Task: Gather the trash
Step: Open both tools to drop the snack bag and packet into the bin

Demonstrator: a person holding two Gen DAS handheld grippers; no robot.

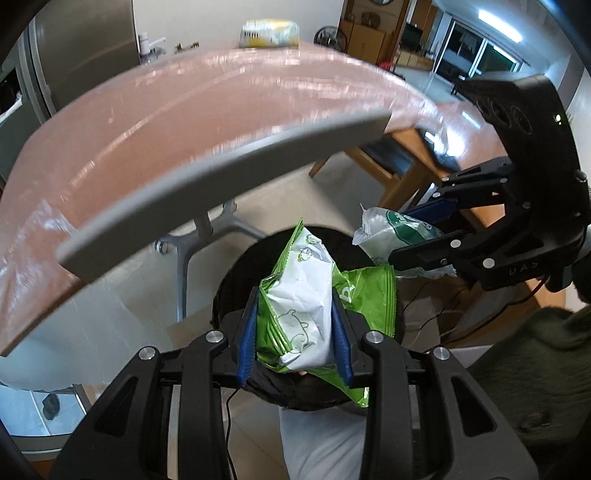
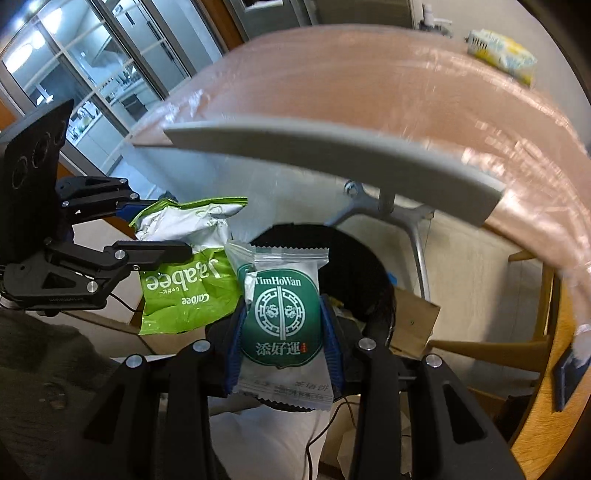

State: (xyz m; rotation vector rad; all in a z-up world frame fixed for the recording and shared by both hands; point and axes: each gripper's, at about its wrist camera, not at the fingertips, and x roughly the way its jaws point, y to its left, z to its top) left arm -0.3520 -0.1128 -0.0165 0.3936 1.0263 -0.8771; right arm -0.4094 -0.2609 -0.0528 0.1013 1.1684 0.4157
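My left gripper (image 1: 295,295) is shut on a crumpled green and white Jagabee snack bag (image 1: 310,314), held over the round black bin (image 1: 240,273) on the floor. My right gripper (image 2: 282,299) is shut on a white packet with a green TimHoWan label (image 2: 282,314), also above the bin (image 2: 354,258). The left gripper (image 2: 177,229) with its green bag (image 2: 184,284) shows at the left of the right wrist view. The right gripper (image 1: 413,236) with its packet (image 1: 391,236) shows at the right of the left wrist view.
A table with a pink plastic cover (image 1: 184,129) stands behind the bin, with a yellow and white packet (image 1: 269,33) on its far side. A grey chair back (image 1: 221,184) is in front of the table. Cardboard (image 2: 413,321) and cables lie by the bin.
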